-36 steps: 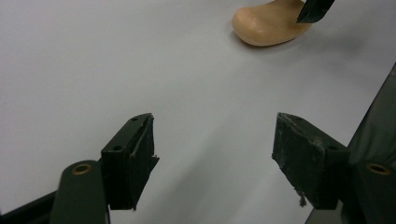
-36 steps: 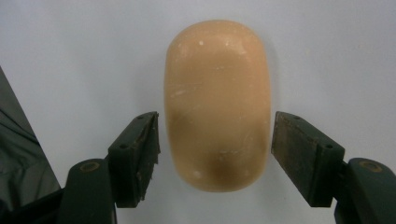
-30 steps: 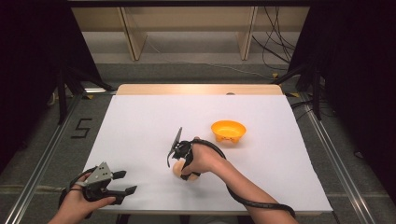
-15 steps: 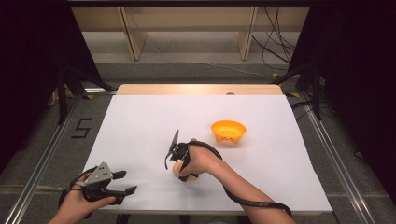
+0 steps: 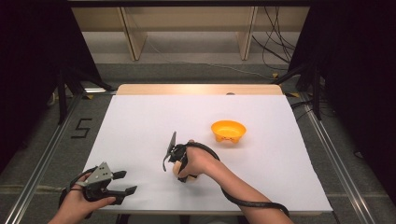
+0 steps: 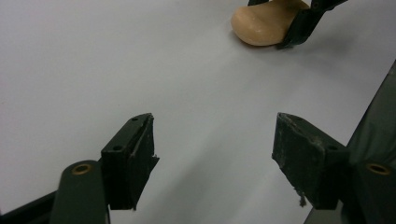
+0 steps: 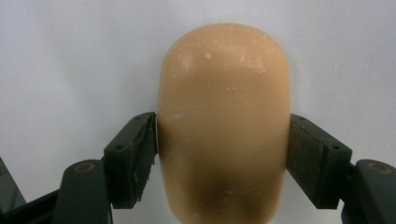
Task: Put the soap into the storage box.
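The fingers [image 7: 133, 158] of the right gripper [image 7: 223, 154] were clamped on the tan bread-like lump [image 7: 224, 116] for lifting; the left gripper [image 6: 215, 156], fingers apart, was kept aside on the surface [image 5: 140, 121].

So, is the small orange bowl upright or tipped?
Upright: the small orange bowl stands on the white table, its opening facing up.

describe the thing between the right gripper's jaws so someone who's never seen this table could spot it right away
On the white table, look toward the near edge, left of the orange bowl. There the right gripper has its jaws against both sides of a tan rounded lump, smooth and loaf-shaped. It is the one pale, matte thing there; the bowl is bright and hollow.
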`<action>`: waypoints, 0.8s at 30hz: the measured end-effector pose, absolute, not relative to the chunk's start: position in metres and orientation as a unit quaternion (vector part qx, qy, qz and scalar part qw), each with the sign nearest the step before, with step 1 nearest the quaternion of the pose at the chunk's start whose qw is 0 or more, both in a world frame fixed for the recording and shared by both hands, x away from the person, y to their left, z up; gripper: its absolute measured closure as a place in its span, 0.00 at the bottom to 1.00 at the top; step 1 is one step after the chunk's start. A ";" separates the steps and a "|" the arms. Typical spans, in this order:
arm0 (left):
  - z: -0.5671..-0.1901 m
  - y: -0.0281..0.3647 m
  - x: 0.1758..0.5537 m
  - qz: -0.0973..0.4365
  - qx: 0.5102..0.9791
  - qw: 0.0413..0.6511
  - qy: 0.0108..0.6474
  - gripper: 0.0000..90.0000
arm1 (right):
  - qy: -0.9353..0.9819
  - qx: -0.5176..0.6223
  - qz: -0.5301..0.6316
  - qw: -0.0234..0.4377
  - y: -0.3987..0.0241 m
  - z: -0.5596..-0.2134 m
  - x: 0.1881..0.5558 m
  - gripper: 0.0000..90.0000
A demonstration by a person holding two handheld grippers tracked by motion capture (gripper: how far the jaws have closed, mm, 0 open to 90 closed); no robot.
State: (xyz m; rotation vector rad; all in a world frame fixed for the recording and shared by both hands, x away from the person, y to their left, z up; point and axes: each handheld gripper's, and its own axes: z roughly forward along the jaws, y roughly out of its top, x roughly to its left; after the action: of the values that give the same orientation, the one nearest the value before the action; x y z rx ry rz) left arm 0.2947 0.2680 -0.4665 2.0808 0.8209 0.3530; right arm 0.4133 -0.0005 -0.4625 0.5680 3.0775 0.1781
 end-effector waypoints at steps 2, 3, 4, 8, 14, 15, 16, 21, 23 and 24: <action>-0.467 0.268 0.295 0.141 0.832 0.425 0.328 0.32 | 0.982 0.179 0.053 0.008 0.001 -0.463 0.413 0.35; -0.466 0.268 0.294 0.140 0.833 0.421 0.330 0.32 | 0.982 0.182 0.049 0.005 0.002 -0.464 0.412 0.36; -0.467 0.267 0.293 0.136 0.828 0.425 0.338 0.32 | 0.983 0.174 0.048 0.015 0.002 -0.463 0.412 0.36; -0.467 0.267 0.294 0.135 0.828 0.426 0.338 0.32 | 0.985 0.164 0.048 0.020 0.003 -0.464 0.412 0.37; -0.467 0.268 0.295 0.141 0.832 0.425 0.327 0.32 | 0.985 0.164 0.049 0.026 0.002 -0.463 0.410 0.37; -0.466 0.268 0.295 0.141 0.833 0.423 0.327 0.32 | 0.985 0.162 0.050 0.027 0.002 -0.463 0.409 0.37; -0.467 0.268 0.294 0.138 0.830 0.425 0.333 0.32 | 0.986 0.153 0.052 0.029 0.001 -0.463 0.409 0.37; -0.467 0.268 0.295 0.141 0.832 0.425 0.329 0.33 | 0.988 0.141 0.057 0.028 0.000 -0.464 0.410 0.37; -0.467 0.268 0.295 0.141 0.832 0.425 0.328 0.33 | 0.988 0.140 0.059 0.026 -0.001 -0.464 0.411 0.37; -0.466 0.268 0.295 0.142 0.832 0.424 0.328 0.33 | 0.988 0.140 0.061 0.026 -0.001 -0.464 0.411 0.37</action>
State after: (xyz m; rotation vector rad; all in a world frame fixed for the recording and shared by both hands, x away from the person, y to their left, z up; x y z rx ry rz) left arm 0.2946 0.2683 -0.4665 2.0827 0.8203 0.3561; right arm 0.4106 -0.0011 -0.4636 0.4327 3.0543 0.1874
